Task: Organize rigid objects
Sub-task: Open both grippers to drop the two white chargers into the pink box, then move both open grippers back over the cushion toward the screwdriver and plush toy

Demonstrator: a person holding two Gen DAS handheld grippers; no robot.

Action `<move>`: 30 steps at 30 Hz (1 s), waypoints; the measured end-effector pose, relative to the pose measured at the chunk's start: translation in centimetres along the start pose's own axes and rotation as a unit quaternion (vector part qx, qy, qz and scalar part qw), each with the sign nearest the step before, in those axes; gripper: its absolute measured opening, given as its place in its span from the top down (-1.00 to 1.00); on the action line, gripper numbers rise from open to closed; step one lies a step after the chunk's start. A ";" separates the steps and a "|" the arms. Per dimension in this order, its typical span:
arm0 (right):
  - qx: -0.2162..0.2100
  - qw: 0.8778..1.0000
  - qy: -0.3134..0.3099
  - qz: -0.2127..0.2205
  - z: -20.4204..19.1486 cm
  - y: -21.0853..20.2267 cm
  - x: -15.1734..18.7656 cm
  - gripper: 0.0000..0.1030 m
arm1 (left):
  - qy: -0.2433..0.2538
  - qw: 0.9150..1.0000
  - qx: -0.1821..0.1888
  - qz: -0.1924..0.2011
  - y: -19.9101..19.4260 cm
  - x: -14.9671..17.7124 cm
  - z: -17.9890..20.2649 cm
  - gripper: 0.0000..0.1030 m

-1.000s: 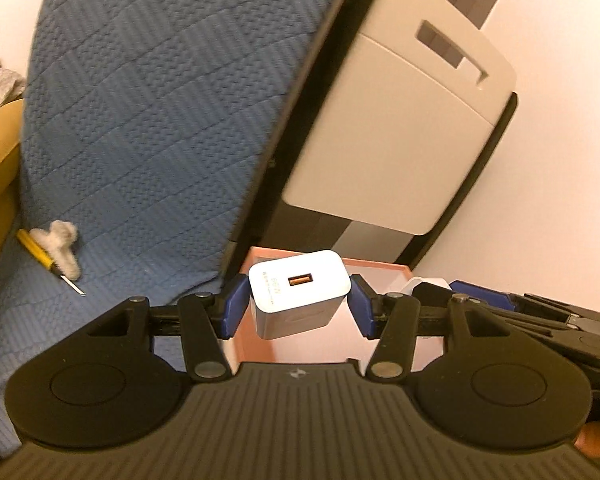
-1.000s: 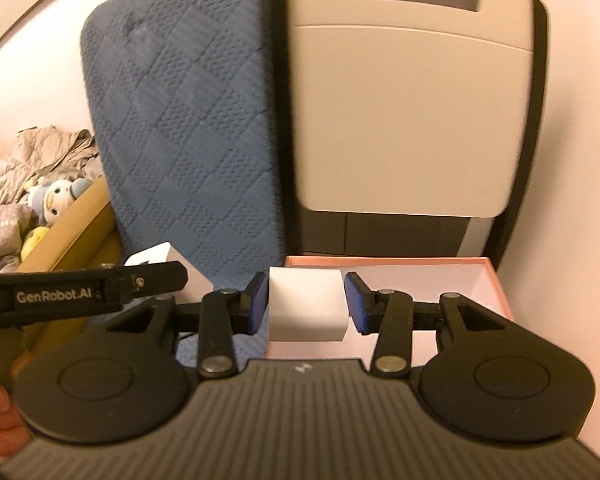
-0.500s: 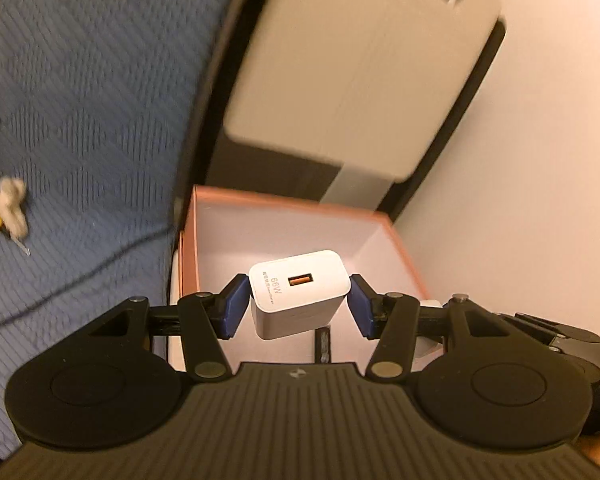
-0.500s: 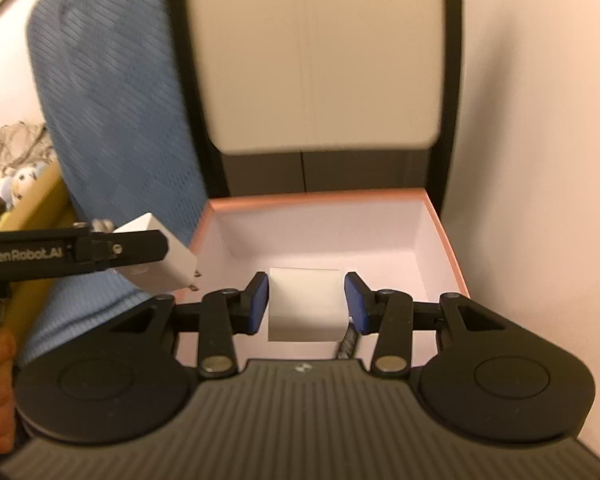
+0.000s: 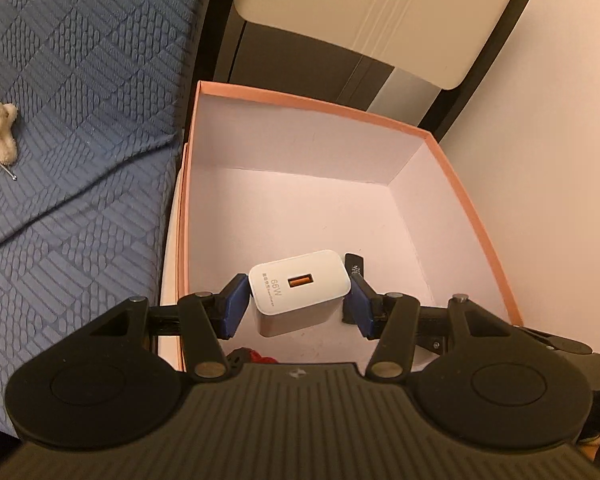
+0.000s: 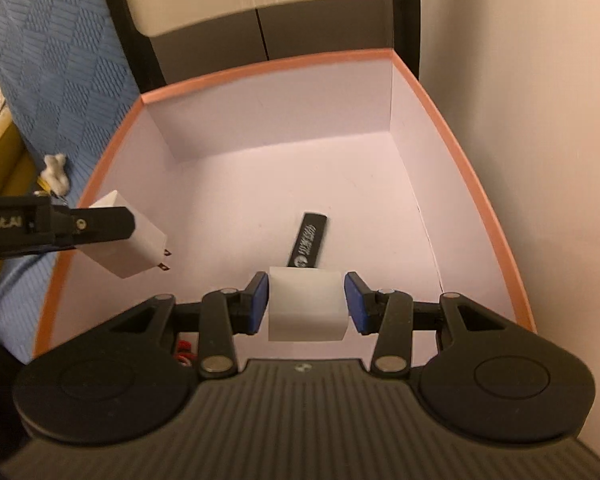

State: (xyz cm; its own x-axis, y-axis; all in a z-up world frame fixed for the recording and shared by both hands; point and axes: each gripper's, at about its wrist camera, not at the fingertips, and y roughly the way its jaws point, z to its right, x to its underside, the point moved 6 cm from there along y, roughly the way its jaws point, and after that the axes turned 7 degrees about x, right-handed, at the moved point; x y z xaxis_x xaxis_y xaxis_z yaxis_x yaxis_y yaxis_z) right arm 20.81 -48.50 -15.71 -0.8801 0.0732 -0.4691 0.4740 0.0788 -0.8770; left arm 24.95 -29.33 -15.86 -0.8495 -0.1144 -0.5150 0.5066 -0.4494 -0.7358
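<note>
Nearest the left wrist camera, the left gripper (image 5: 298, 300) has its jaws closed most of the way on a white USB charger (image 5: 299, 290), port face and "66W" print towards the lens, its prongs pointing down and inward in the right wrist view. A sliver of gap seems to show beside each blue pad, so whether the grip is easing I cannot tell. The right gripper (image 6: 307, 303) likewise has a plain white block (image 6: 307, 304) between its pads, with thin gaps at the sides, the jaws narrowed to about the block's width.

Both loads hang inside the rim of the pink box (image 6: 480, 208), above its pale floor. Just beyond the block, a black stick with white lettering (image 6: 309, 242) lies flat on that floor, and something red (image 5: 260, 356) peeks out at the near wall. Farther left, on the blue quilted bed cover (image 5: 72, 120), a yellow-handled tool with a fluffy white tuft (image 5: 0, 136) rests well apart from the box.

The step in hand looks like depositing both items. Next, each should be lowered clear of the stick, then released.
</note>
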 end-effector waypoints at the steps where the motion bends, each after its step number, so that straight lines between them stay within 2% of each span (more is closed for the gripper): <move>1: -0.002 1.000 0.003 -0.001 0.2 0.0 0.1 0.12 | -0.003 1.000 -0.003 -0.001 0.1 0.0 -0.1 -0.16; 7: 0.004 1.000 0.015 -0.006 0.9 -0.2 0.1 0.13 | -0.008 1.000 -0.017 -0.011 0.4 0.5 -0.7 -0.22; 12: 0.007 1.000 0.009 0.016 0.3 -2.6 -0.3 0.13 | 0.012 1.000 -0.009 0.008 -1.8 0.3 -0.1 -0.27; 23: -0.023 0.994 0.007 0.108 -4.0 -10.4 -3.4 0.13 | 0.060 0.993 0.003 0.100 -11.3 -2.0 -0.3 -0.27; 30: -0.030 0.991 -0.008 0.131 -7.5 -12.9 -4.4 0.12 | 0.064 0.988 -0.001 0.144 -16.5 -2.7 -2.9 -0.27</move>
State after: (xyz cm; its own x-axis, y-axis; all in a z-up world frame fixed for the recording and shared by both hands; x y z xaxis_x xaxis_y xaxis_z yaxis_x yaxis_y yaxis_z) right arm 18.74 -42.35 -1.55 -0.7271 0.0832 -0.6814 0.6862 0.1181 -0.7178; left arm 19.26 -19.06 -3.56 -0.6453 -0.1240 -0.7538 0.7244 -0.4125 -0.5523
